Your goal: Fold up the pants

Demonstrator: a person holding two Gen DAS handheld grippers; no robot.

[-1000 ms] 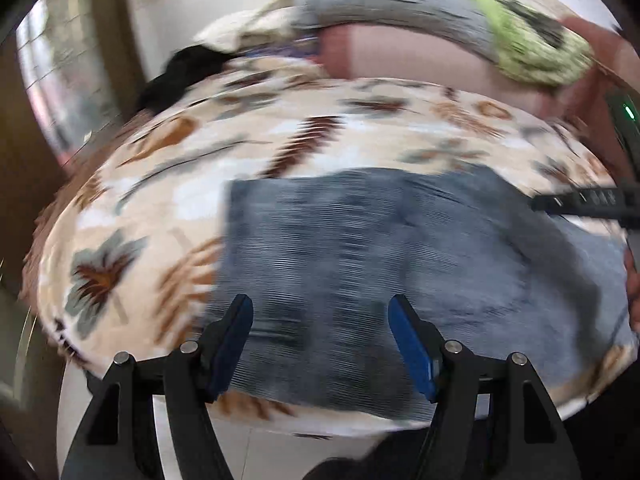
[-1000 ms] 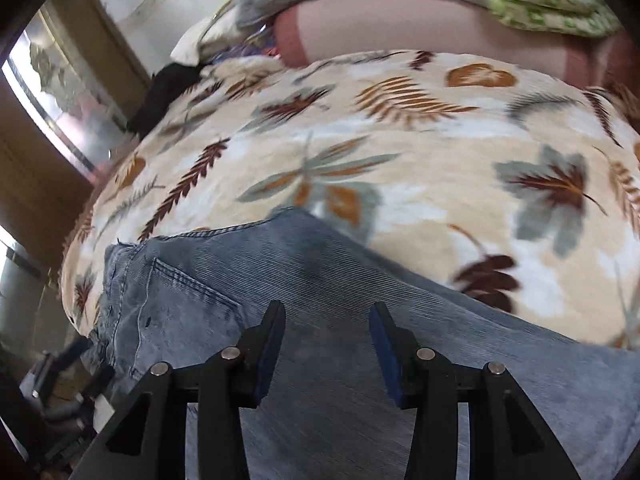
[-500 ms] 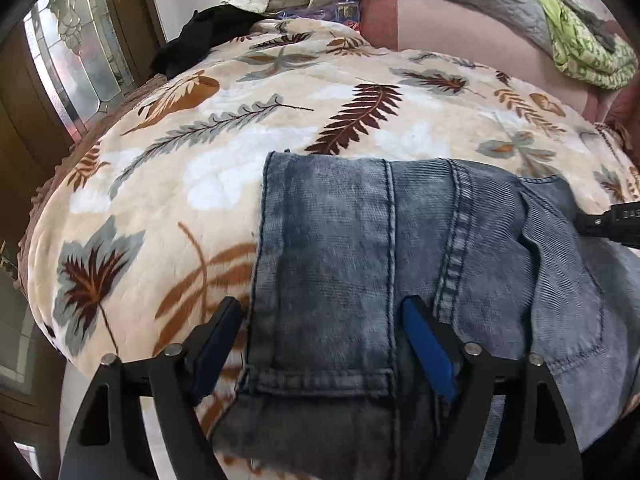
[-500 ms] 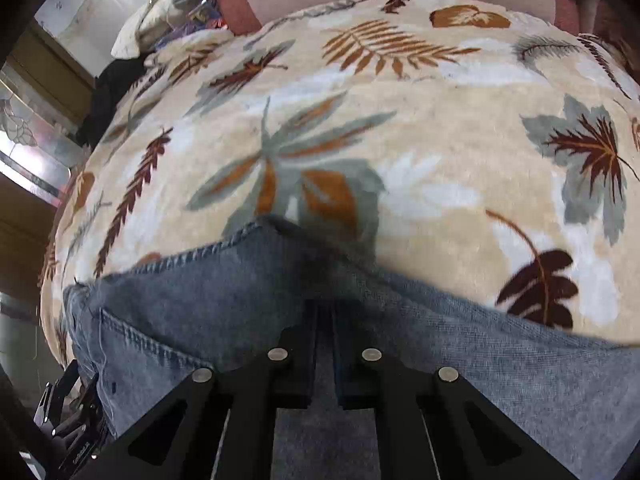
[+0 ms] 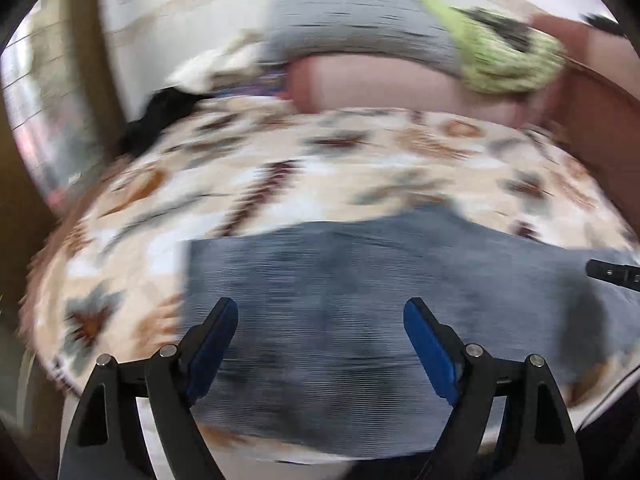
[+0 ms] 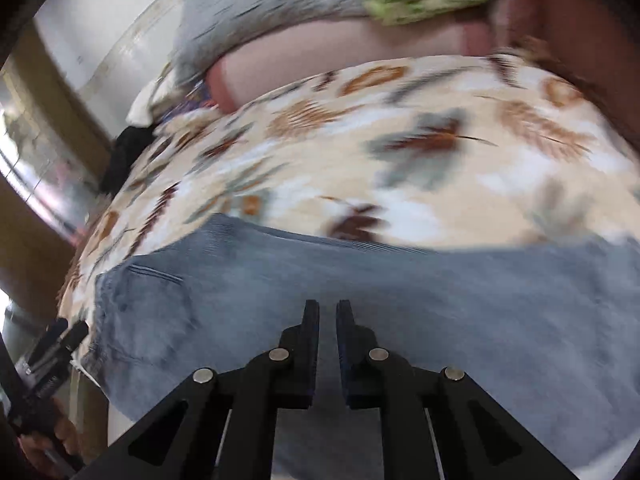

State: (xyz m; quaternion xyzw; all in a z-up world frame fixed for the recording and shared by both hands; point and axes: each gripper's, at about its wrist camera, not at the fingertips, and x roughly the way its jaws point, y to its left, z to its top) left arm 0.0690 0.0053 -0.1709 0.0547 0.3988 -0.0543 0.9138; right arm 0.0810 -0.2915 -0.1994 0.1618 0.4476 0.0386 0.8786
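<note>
left tongs (image 5: 320, 320) spread above blurred jeans (image 5: 360, 280)

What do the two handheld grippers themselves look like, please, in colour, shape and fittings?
Both look alike: the left gripper and the right gripper have matte black angular linkage arms with triangular cut-outs, round silver pivot bolts and flat blue finger pads. No cables, markings or sleeves are visible.

surface: bed (image 5: 360, 168) with cream leaf-print blanket (image 6: 400, 168) | on it: blue jeans (image 5: 340, 300) lying flat near front edge | far end: pink pillow (image 5: 380, 88), black garment (image 5: 160, 116)
</note>
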